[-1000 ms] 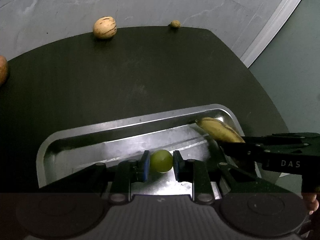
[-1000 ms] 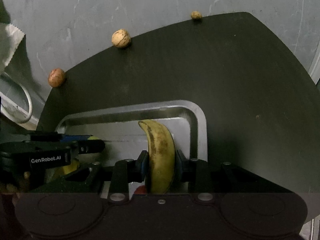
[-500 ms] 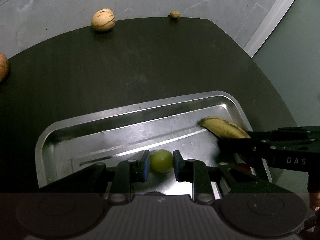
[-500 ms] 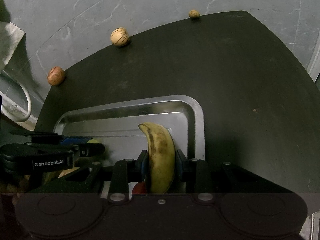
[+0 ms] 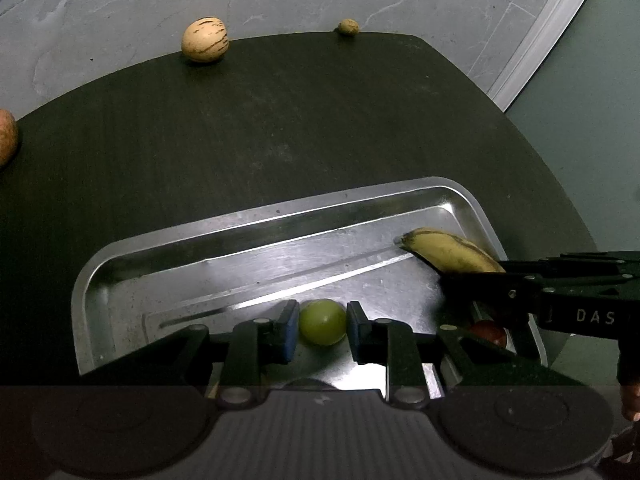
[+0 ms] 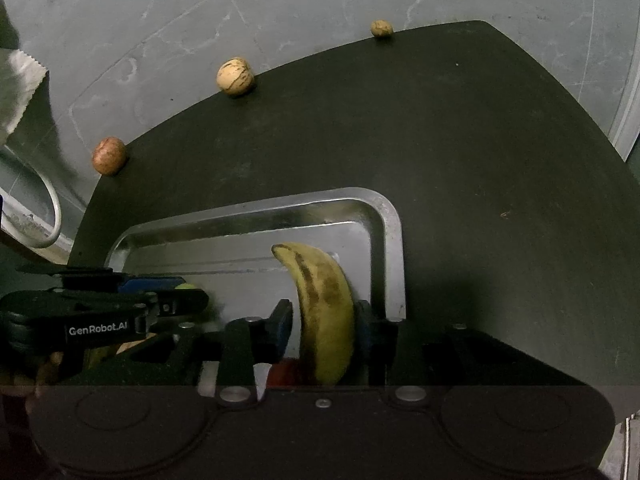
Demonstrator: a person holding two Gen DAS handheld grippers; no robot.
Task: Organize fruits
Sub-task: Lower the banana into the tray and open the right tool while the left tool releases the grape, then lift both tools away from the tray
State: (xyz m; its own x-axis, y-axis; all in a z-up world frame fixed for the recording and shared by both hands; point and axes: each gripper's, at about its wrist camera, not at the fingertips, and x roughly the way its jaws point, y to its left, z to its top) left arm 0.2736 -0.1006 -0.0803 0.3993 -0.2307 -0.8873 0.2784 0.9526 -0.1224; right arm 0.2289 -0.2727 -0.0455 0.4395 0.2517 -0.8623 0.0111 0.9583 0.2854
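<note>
Both grippers hang over the tray (image 5: 280,220): left gripper (image 5: 322,322) pinches the grape (image 5: 322,321), right gripper (image 6: 324,320), fingers loosened, straddles the banana (image 6: 324,312).

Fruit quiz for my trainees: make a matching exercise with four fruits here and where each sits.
1. grape
2. banana
3. striped melon
4. red fruit

A. far table edge
B. between the right gripper fingers
C. between the left gripper fingers
D. in the tray, under the right gripper

Pairs: 1-C, 2-B, 3-A, 4-D
</note>
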